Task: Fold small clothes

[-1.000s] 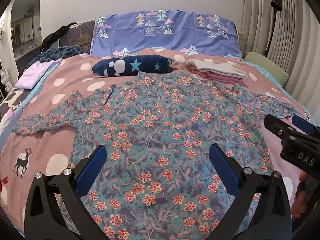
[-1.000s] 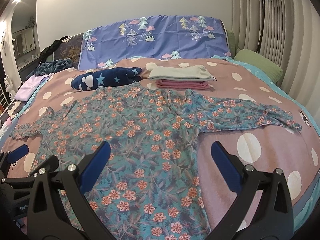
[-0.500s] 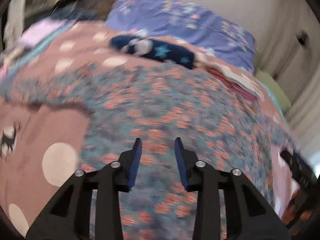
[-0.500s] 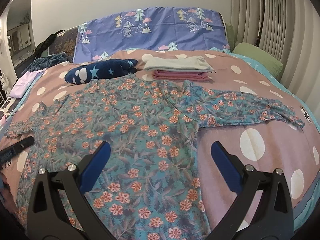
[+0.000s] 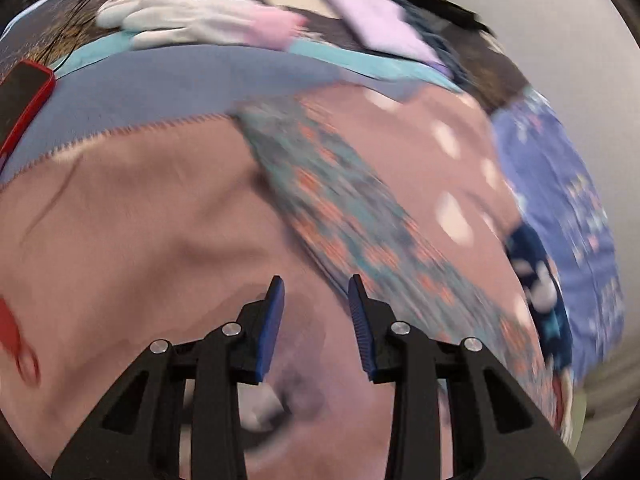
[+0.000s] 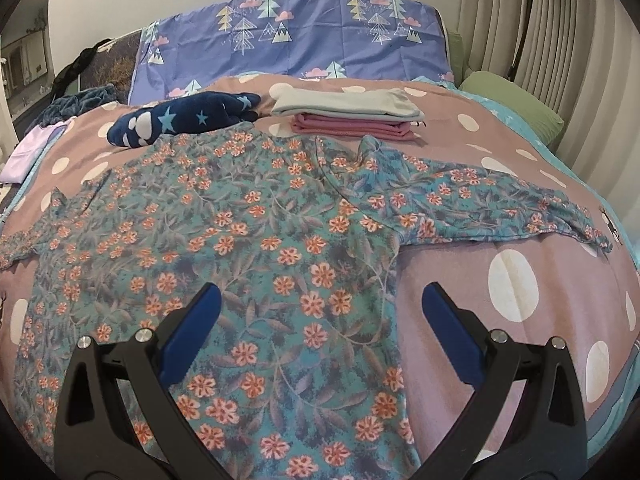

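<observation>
A teal top with orange flowers [image 6: 256, 240] lies spread flat on the pink dotted bedspread [image 6: 512, 280], both sleeves stretched out. My right gripper [image 6: 320, 291] hovers open and wide over the top's body, near its right armpit, with nothing between its fingers. In the blurred, tilted left wrist view, the top's left sleeve [image 5: 340, 208] runs diagonally across the bedspread [image 5: 140, 220]. My left gripper [image 5: 315, 280] hangs over bare bedspread just beside that sleeve's lower edge. Its jaws stand narrow but apart, with nothing between them.
A folded grey and pink stack [image 6: 344, 114] and a navy star-print bundle [image 6: 184, 122] lie beyond the top's collar. Blue tree-print pillow [image 6: 296, 36] and green pillow [image 6: 512, 108] sit behind. A red-cased phone [image 5: 24, 96], lilac cloth [image 5: 376, 28] and white-pink cloth [image 5: 192, 24] lie at the bed's left edge.
My left gripper swung from the top's hem to the left sleeve, rolling over, and its jaws narrowed from wide open. My right gripper moved slightly closer to the top.
</observation>
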Demonstrator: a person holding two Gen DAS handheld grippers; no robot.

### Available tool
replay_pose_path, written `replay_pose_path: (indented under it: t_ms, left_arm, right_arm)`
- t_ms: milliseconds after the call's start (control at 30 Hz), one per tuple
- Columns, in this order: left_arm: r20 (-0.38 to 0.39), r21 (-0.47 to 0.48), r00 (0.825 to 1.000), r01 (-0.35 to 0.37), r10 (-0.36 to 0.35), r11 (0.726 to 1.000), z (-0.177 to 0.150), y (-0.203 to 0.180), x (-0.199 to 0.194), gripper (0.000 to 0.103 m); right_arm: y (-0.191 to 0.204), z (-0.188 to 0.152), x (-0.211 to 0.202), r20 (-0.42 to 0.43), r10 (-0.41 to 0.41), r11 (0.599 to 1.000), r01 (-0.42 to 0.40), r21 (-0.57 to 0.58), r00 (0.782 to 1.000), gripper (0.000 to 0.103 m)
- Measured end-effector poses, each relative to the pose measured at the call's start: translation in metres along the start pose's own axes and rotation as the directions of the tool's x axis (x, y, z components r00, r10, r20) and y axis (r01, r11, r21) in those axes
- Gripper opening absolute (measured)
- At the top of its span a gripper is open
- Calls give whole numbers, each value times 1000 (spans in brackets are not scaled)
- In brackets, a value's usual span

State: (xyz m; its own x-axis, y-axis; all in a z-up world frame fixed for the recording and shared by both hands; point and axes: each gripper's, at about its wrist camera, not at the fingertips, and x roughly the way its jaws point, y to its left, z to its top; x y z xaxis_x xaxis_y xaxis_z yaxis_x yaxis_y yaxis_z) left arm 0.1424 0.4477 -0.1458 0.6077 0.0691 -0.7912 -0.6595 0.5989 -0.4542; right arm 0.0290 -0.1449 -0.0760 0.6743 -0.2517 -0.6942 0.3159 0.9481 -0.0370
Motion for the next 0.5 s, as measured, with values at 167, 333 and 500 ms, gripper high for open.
replay_pose_path:
  t_ms: [167,333,500]
  left_arm:
    - [40,-87,999,-16,20,996,28,3,14,36]
    - [74,-71,997,-19,25,997,48,-17,18,2]
    - [125,220,974,157,-187,963,17,-111,-42,2]
  right_arm:
    - [7,3,9,-17,-11,1000,10,-18,1000,101]
    - [9,3,17,-35,-16,1000,16,-23,999,101]
    - [4,6,23,-37,-29,1000,29,-10,999,101]
